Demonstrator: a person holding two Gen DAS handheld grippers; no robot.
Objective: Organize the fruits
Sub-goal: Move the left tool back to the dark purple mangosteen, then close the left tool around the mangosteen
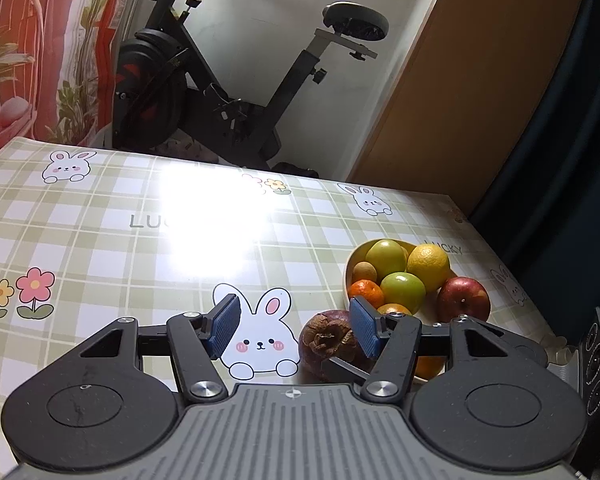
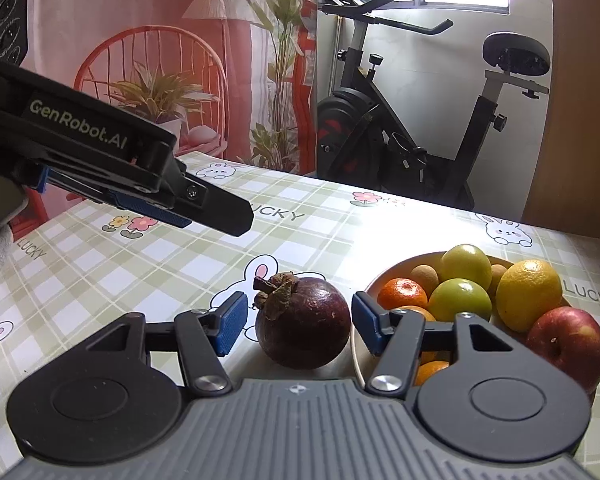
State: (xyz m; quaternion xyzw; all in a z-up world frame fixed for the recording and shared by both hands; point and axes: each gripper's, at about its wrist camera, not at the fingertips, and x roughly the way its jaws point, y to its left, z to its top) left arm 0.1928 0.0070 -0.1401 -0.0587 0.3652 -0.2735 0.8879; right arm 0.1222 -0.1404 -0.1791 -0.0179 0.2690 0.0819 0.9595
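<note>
Left gripper (image 1: 296,330): jaws were spread wide and nothing was held; it was seen raised above the worktop in the right wrist view.
Right gripper (image 2: 300,324): jaws were spread, one to each side of the mangosteen, with a gap left at both blue pads (image 2: 231,324).
Mangosteen (image 2: 303,322): was seen resting on the worktop between the right jaws, its dried calyx turned toward the left pad; in the left wrist view it lay just inside the right-hand jaw, partly hidden by it.
Bowl (image 2: 396,266): was placed just beyond the right-hand jaw of both grippers, close beside the mangosteen; whether the two touched could not be told.
Bowl contents: two green apples (image 2: 459,300), a lemon (image 2: 528,294), tangerines (image 2: 402,292), small brown round fruits and a red apple (image 2: 566,344) at the rim were seen piled together.
Worktop (image 2: 148,280): was covered with a green checked cloth printed with rabbits and flowers.
Beyond the jaws: an exercise bike (image 1: 220,80) was seen behind the worktop's far edge.
</note>
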